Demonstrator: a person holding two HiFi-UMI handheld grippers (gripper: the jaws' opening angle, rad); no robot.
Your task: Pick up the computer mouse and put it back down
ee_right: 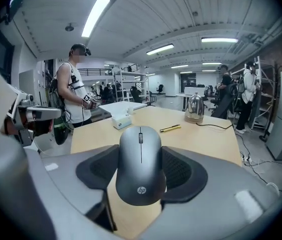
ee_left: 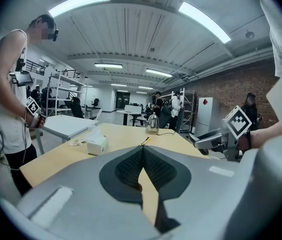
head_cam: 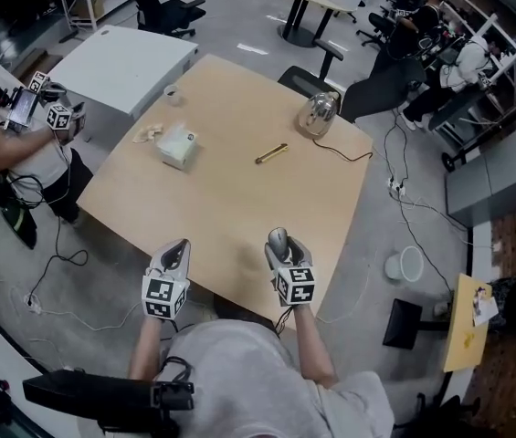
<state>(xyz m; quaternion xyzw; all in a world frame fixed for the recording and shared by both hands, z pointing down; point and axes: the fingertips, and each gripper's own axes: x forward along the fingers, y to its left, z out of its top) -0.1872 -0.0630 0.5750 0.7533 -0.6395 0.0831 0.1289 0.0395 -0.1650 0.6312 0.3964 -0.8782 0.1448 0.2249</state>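
Observation:
A dark grey computer mouse (ee_right: 141, 171) sits clamped between the black pads of my right gripper (ee_right: 141, 151), held a little above the light wooden table (head_cam: 230, 199). In the head view the mouse (head_cam: 278, 239) and the right gripper (head_cam: 281, 246) are over the table's near edge. My left gripper (head_cam: 178, 250) hangs beside it, to the left, also at the near edge. In the left gripper view the left gripper (ee_left: 141, 154) has its pad tips touching, and nothing is held between them.
Farther back on the table are a white tissue box (head_cam: 177, 146), a yellow pen (head_cam: 271, 154), a glass kettle (head_cam: 318, 114) with a cord, a small cup (head_cam: 172, 93) and crumpled paper (head_cam: 146, 133). A person (head_cam: 2, 126) stands at the left beside a white table (head_cam: 125, 67).

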